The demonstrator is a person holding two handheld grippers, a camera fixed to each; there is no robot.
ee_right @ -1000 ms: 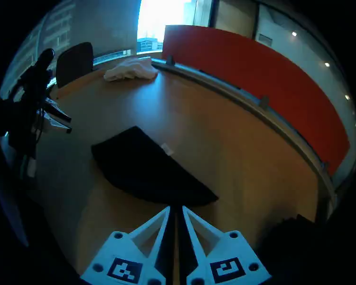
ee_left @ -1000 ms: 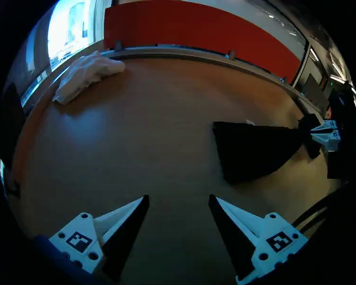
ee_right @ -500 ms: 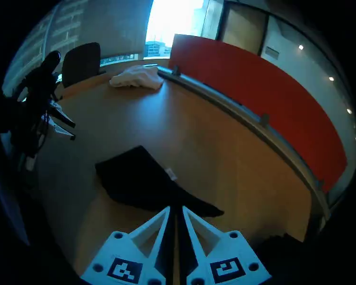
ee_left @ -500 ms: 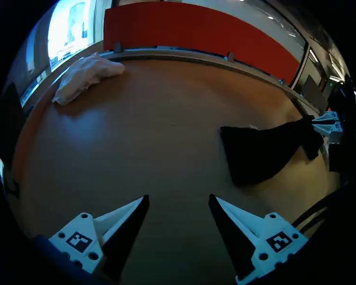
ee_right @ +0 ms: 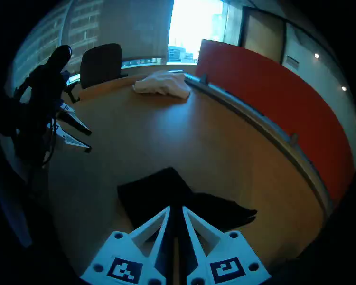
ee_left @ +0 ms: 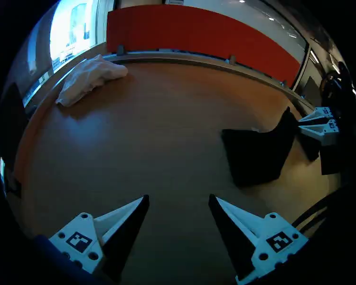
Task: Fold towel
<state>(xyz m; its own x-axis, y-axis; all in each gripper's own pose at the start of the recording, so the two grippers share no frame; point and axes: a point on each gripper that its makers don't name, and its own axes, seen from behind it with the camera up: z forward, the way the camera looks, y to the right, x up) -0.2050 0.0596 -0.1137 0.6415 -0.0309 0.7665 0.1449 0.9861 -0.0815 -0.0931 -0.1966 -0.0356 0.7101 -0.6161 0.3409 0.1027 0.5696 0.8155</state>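
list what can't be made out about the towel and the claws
- Right gripper view: how much of the towel is pinched; the right claw itself covers it.
- Left gripper view: that same grip, small and dark near the picture's edge.
- Both views: the towel's creases, black cloth in dim light.

**What I can't make out from here**

The towel runs into the thin slot of my right claw. The fingers cover the pinched edge, so I can't tell how much cloth sits in there. In the left gripper view the towel's raised corner merges with dark shapes that are cut off at the right edge. The hand on the left claw is a black silhouette. The white cloth at the far end of the bench is too small to identify. The lower part of the chair is behind the bench.
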